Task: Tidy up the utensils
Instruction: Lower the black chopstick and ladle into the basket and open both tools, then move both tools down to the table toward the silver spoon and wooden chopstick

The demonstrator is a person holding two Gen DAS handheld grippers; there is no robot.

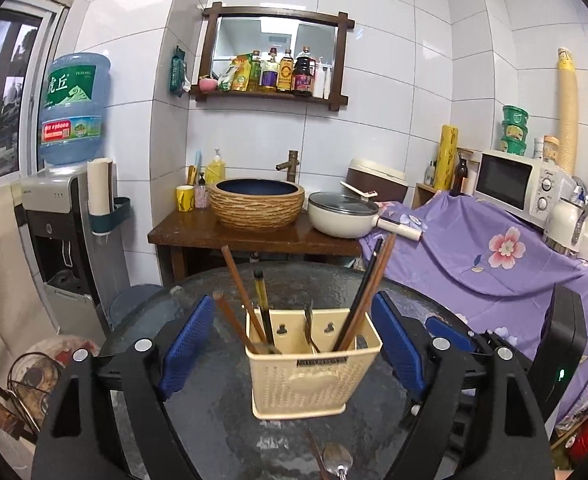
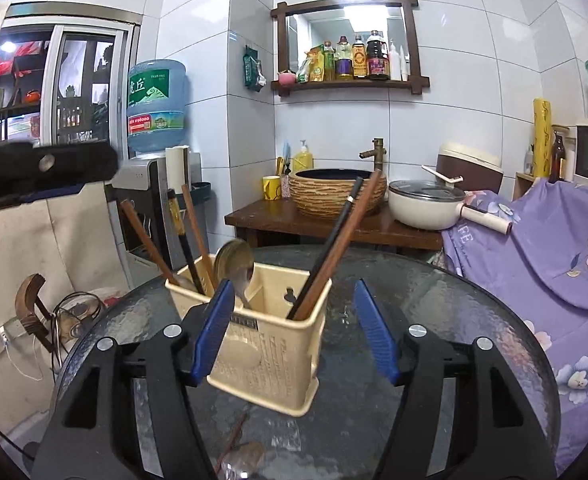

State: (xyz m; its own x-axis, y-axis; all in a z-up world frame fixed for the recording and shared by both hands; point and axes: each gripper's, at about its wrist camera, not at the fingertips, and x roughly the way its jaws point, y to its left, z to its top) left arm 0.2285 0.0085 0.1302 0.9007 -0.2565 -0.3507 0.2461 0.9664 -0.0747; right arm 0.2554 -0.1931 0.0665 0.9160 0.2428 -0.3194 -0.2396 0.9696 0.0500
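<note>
Cream perforated plastic caddy (image 1: pixel 313 364) upright on the round textured-glass table (image 1: pixel 222 420), holding wooden chopsticks (image 1: pixel 367 292) and a metal spoon (image 2: pixel 234 264). Left hand-held gripper (image 1: pixel 294 348) and right hand-held gripper (image 2: pixel 294 332) both spread wide around the caddy, blue ribbed pads (image 1: pixel 188 344) gripping nothing.

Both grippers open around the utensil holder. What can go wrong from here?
1. Chopsticks lean far out over the utensil holder rim; a passing left gripper finger may knock them, possibly tipping the light holder.
2. A spoon still lies on the glass table, low between the fingers and partly cropped; picking it off glass may slip.
</note>
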